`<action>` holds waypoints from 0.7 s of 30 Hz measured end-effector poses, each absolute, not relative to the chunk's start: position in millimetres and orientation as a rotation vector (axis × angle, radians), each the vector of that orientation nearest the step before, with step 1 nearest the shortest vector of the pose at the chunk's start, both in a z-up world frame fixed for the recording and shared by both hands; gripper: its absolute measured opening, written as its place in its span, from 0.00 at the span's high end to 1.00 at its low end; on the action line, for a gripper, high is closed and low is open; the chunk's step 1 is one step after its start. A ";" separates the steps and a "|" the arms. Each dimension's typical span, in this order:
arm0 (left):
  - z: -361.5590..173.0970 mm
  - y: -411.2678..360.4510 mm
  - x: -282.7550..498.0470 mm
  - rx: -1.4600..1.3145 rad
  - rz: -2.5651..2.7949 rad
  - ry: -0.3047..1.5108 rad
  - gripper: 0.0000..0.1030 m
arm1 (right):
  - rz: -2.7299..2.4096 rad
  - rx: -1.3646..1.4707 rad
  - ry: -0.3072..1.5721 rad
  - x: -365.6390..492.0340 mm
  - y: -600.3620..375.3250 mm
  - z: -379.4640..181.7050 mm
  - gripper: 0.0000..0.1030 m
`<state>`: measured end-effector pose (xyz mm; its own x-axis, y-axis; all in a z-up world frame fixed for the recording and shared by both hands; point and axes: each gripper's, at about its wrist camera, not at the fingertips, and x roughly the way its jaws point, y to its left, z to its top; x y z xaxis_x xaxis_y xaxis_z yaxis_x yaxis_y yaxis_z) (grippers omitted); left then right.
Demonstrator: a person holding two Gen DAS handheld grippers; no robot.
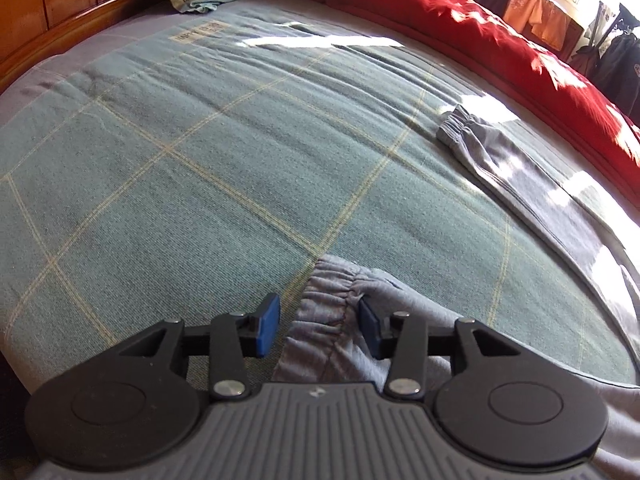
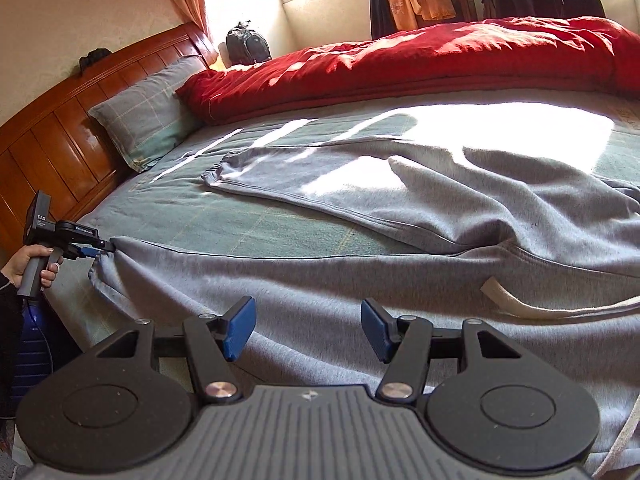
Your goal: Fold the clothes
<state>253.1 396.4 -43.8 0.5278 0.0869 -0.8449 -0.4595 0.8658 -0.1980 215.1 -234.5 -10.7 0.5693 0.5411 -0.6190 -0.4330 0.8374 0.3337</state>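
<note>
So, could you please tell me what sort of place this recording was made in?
Most likely a home bedroom: a bed with a wooden headboard, a pillow and a red duvet, with grey sweatpants spread on the checked bedspread.

Left wrist view low over bed [image 1: 200, 140], right wrist view across it, both sharing the red quilt [image 2: 400, 60]

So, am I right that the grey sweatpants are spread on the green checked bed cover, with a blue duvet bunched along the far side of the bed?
Not quite: the duvet is red, not blue, as the right wrist view shows clearly. The rest holds: the grey sweatpants lie spread on the green checked bed cover, and the duvet is bunched along the far side.
</note>
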 end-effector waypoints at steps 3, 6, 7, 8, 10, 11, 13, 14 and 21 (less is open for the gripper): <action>-30.3 403.3 244.4 -0.442 0.376 0.925 0.54 | 0.569 0.146 0.774 214.7 -237.2 -8.3 0.39; -19.2 405.2 237.3 -0.395 0.432 0.918 0.53 | 0.572 0.125 0.770 214.1 -236.0 -5.9 0.39; -18.3 405.3 233.9 -0.403 0.417 0.924 0.51 | 0.575 0.100 0.770 214.0 -233.5 -4.9 0.39; -18.5 404.0 229.8 -0.417 0.393 0.929 0.50 | 0.582 0.062 0.771 213.7 -230.3 -4.2 0.39; -21.7 397.6 221.2 -0.430 0.366 0.941 0.47 | 0.594 -0.027 0.765 212.4 -223.2 -2.8 0.39; -25.8 390.5 214.7 -0.430 0.363 0.953 0.47 | 0.596 -0.074 0.764 211.5 -219.4 -2.1 0.39; -34.6 380.6 200.4 -0.453 0.376 0.968 0.47 | 0.600 -0.168 0.763 209.6 -211.8 -0.9 0.39; -39.0 377.7 192.6 -0.485 0.372 0.964 0.48 | 0.606 -0.187 0.763 208.8 -209.6 -0.7 0.39; -82.7 382.9 164.7 -0.879 0.317 0.881 0.49 | 0.676 -0.195 0.770 204.9 -200.1 -5.7 0.39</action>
<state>164.7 382.9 -82.7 0.6189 -0.1002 -0.7790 -0.5731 0.6206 -0.5351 204.9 -200.1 -5.7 0.5208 0.4916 -0.6979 -0.6285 0.7741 0.0763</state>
